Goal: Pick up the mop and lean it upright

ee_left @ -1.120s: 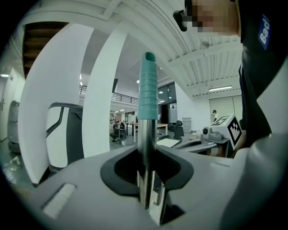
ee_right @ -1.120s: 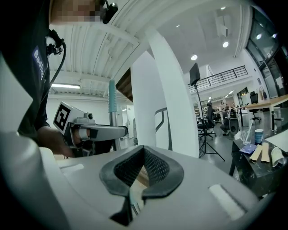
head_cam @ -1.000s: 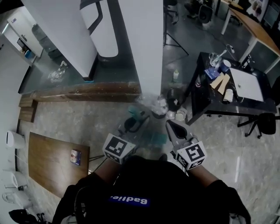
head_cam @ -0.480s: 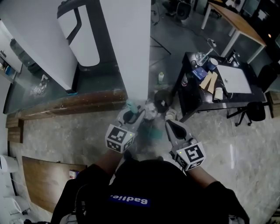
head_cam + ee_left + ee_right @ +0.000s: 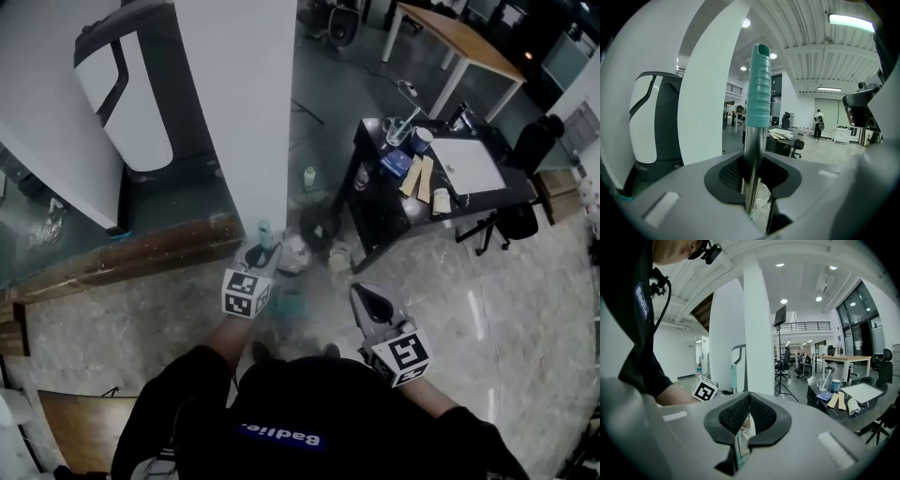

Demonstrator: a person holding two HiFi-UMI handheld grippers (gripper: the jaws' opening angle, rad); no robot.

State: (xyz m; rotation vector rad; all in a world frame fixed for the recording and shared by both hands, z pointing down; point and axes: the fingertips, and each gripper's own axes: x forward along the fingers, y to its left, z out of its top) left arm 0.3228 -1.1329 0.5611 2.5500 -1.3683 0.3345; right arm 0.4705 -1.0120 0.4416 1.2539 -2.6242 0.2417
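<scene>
The mop has a shiny metal pole with a ribbed teal grip [image 5: 758, 89] at its top end. The pole stands nearly upright between the jaws of my left gripper [image 5: 755, 164], which is shut on it. From the head view, the left gripper [image 5: 254, 266] is close to the base of the white pillar [image 5: 239, 112], with the teal grip [image 5: 263, 232] just beyond it. A teal patch [image 5: 290, 303], probably the mop head, shows on the floor below. My right gripper [image 5: 367, 295] hangs to the right, shut and holding nothing [image 5: 749, 397].
A black table [image 5: 375, 202] with cups, papers and a white sheet stands to the right. Bags and a dark bin [image 5: 320, 225] lie at the pillar's foot, with a bottle [image 5: 309, 177] behind them. A wooden step edge [image 5: 122, 258] runs left. An office chair [image 5: 527, 148] is at far right.
The person has stepped towards the pillar. My left gripper has carried the mop handle forward, close to the pillar's base. The right gripper has stayed shut beside it.
</scene>
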